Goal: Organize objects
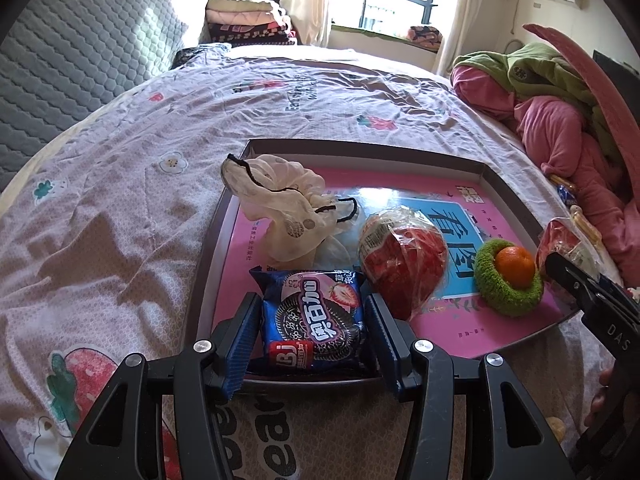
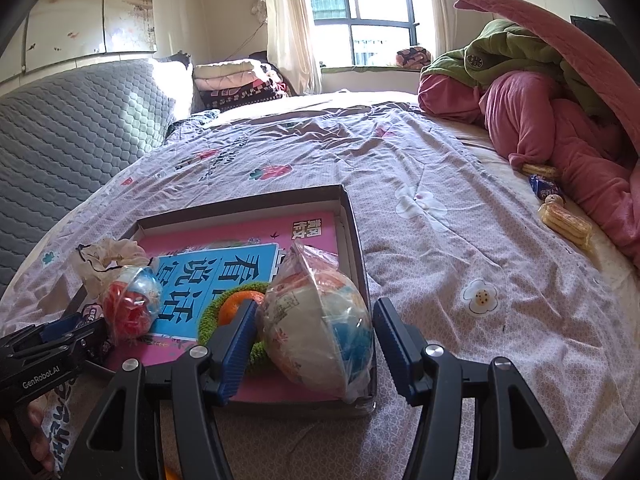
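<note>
A shallow box tray with a pink book inside lies on the bed; it also shows in the right wrist view. My left gripper is open around a blue cookie packet lying at the tray's near edge. My right gripper is open around a bagged ball at the tray's near right corner. In the tray also lie a cream cloth scrunchie, a red bagged ball and an orange in a green knitted ring.
A pile of pink and green bedding fills the bed's right side. Wafer packets and a blue snack packet lie beside it. A grey quilted headboard is at left.
</note>
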### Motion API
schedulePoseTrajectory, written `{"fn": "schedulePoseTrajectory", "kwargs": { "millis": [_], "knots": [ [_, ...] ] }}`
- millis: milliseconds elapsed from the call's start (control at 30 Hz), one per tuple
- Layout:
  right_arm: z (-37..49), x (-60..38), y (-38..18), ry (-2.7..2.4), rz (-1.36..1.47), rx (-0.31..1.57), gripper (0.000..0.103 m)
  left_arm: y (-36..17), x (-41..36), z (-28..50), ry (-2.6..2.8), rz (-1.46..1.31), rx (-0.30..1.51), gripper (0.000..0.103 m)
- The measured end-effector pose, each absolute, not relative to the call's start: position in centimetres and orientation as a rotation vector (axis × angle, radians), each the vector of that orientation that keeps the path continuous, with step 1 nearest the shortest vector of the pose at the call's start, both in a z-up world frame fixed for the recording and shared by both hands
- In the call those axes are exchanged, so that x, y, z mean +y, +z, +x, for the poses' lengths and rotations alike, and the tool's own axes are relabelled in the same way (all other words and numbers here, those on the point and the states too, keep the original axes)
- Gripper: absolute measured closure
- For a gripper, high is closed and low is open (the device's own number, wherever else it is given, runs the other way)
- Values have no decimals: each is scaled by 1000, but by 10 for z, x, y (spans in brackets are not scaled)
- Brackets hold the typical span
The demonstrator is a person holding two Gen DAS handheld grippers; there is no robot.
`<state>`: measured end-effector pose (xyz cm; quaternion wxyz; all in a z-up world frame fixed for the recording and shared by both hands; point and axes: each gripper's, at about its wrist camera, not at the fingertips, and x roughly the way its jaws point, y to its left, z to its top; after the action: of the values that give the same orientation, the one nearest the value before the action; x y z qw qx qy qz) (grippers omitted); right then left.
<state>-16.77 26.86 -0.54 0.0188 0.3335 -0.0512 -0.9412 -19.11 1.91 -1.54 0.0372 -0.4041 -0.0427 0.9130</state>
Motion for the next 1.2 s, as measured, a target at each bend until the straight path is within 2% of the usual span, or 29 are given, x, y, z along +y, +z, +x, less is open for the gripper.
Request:
{"fn": "schedulePoseTrajectory", "kwargs": {
  "millis": [500,700,1200],
  "knots": [
    [-168,269,-6,-2924,1033,-149,44,-6,19,-185,2805,-1203,-132,48],
    [-167,267,-5,-2929,1029,-133,38,-4,19,-182,2813,-1191,-121,48],
    [-164,267,-1,-2946,1012,-112,35,7,23,-175,2843,-1102,-93,48]
  ]
}}
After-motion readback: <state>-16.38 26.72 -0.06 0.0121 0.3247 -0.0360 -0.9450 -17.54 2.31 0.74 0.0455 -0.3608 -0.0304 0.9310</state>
